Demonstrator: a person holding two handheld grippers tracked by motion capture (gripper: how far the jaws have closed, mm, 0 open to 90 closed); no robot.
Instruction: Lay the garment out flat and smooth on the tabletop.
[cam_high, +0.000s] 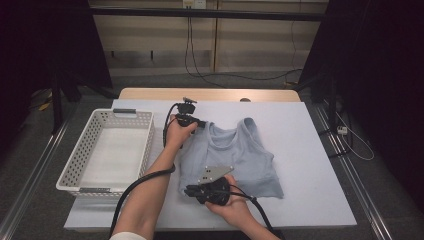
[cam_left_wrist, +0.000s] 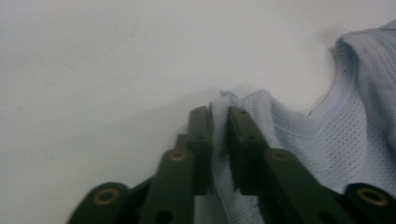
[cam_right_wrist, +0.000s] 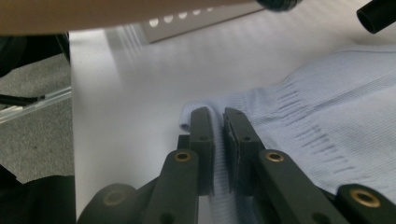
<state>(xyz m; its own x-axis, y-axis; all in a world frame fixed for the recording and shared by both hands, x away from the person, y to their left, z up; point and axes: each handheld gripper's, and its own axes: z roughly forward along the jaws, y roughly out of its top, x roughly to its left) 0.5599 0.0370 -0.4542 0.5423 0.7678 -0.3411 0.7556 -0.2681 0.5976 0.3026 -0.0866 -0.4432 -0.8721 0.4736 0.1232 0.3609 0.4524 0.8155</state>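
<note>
Light blue tank top lies flat, centre of frame, on white table. Left gripper at top's upper-left strap, jaws pinching strap fabric. Right gripper at lower-left hem corner, jaws pinching hem. White basket at left, apart from top.

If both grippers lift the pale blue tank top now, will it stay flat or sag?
The tank top is thin mesh knit and already wrinkled, so it will probably droop between the left gripper, clamped on its strap, and the right gripper, clamped on the hem corner. It looks light and unlikely to slip.
</note>
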